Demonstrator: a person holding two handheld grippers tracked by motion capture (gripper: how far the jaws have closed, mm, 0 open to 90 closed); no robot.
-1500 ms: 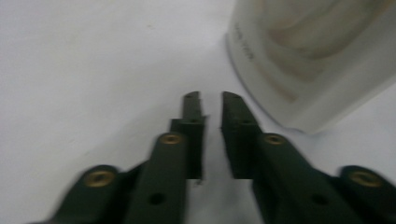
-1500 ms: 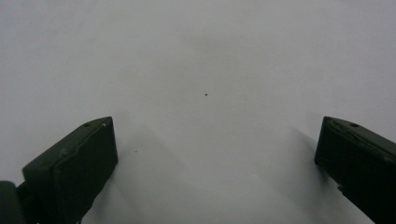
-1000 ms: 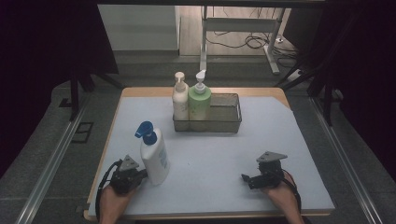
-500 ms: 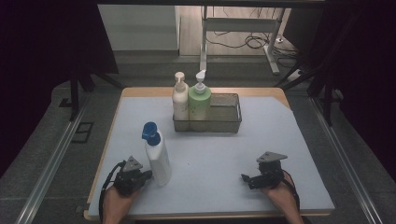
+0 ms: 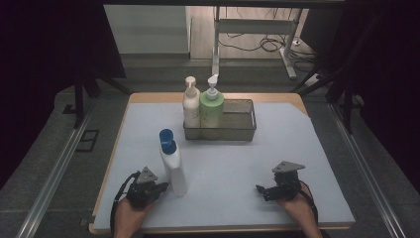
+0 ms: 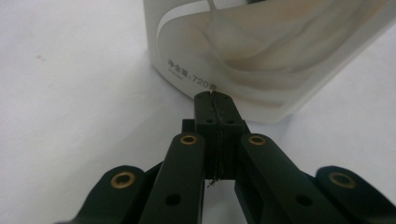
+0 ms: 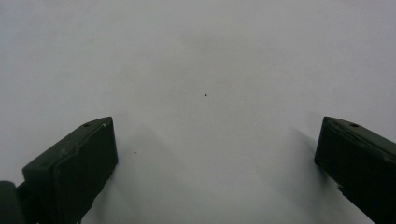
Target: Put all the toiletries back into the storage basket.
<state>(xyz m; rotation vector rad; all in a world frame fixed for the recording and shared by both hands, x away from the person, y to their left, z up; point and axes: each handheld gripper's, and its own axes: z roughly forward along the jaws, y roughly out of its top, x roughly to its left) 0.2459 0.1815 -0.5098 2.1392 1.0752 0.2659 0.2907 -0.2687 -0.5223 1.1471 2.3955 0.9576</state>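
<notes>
The white bottle [image 5: 174, 166] has gone from leaning toward the left tool [image 5: 159, 188] to standing upright on the bench [image 5: 297, 134] just beside the tool's tip. The left tool's jaws, pressed together, have released it.

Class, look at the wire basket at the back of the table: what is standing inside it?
Inside the wire basket, at its left end, stand a cream pump bottle and a green pump bottle. Their bases are blurred behind the mesh.

black two-jaw left tool [image 6: 215, 100] with brass-ringed screw holes, grey triangular plate, black cable.
</notes>
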